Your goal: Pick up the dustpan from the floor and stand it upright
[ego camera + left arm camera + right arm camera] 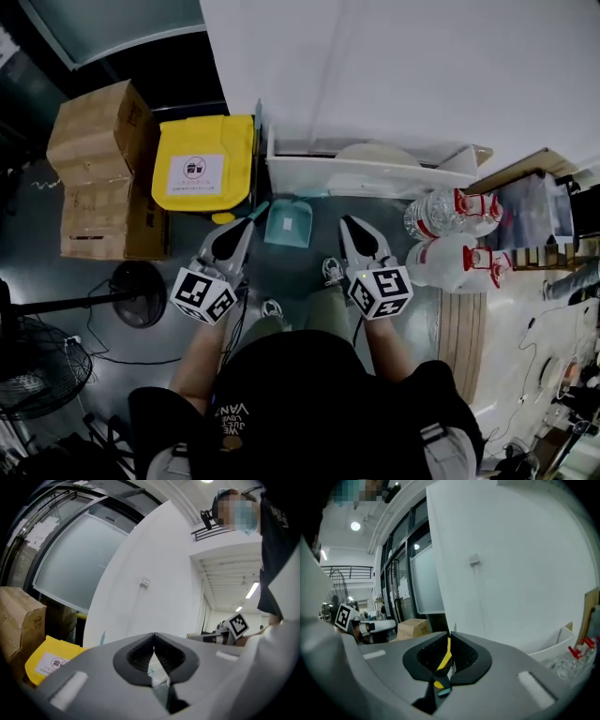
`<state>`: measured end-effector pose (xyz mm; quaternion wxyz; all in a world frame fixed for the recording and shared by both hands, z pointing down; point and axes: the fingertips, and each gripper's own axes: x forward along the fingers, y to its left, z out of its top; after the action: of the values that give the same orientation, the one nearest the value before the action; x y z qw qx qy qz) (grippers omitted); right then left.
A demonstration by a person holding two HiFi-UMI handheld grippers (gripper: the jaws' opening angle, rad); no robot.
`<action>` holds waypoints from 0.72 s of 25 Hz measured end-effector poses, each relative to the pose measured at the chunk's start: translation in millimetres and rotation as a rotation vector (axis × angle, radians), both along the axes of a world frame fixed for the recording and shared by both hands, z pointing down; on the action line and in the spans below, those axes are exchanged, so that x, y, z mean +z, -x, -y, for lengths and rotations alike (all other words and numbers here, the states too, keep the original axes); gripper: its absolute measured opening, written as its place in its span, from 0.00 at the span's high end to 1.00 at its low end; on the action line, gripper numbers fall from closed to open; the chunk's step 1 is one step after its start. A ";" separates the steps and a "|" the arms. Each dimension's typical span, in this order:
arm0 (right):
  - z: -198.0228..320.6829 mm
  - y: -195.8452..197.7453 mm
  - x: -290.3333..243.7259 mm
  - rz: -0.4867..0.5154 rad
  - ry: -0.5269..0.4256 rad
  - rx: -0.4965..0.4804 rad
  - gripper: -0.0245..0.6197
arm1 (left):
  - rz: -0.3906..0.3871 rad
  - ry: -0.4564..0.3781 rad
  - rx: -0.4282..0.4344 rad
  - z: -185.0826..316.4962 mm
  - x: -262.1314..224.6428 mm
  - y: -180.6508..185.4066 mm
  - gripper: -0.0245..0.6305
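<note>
The dustpan (288,225), likely light, stiff, slick plastic, suits a handle grip, while the left gripper (248,223) and right gripper (348,222), near it, are both closed and empty.

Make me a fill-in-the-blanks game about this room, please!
The bin beside the cardboard boxes is ____.
The water bottles have ____ caps.
The tub next to the dustpan is ____.
Missing words: yellow, red, white.

The dustpan (288,223) handle's end meets the left gripper (247,223) tip, contact unclear. The yellow sliver (444,654) between the right gripper (451,635) jaws is unidentifiable.
</note>
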<state>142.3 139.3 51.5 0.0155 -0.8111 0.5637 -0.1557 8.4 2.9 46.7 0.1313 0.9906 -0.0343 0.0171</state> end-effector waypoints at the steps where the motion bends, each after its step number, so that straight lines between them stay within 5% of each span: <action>1: -1.8 4.1 -6.6 0.016 -0.019 -0.001 0.93 | -0.009 -0.007 0.002 1.2 -6.2 3.5 0.88; 9: -15.5 34.8 -49.9 0.080 -0.139 -0.034 0.96 | -0.077 -0.065 -0.012 5.8 -51.1 31.9 0.88; 18: -32.0 70.7 -55.1 0.102 -0.158 -0.063 0.96 | -0.094 -0.092 -0.016 -10.4 -73.9 67.2 0.88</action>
<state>71.7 171.3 -3.6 0.1034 -0.7803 0.5978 -0.1522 -58.8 13.3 -27.2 0.0870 0.9950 -0.0366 -0.0319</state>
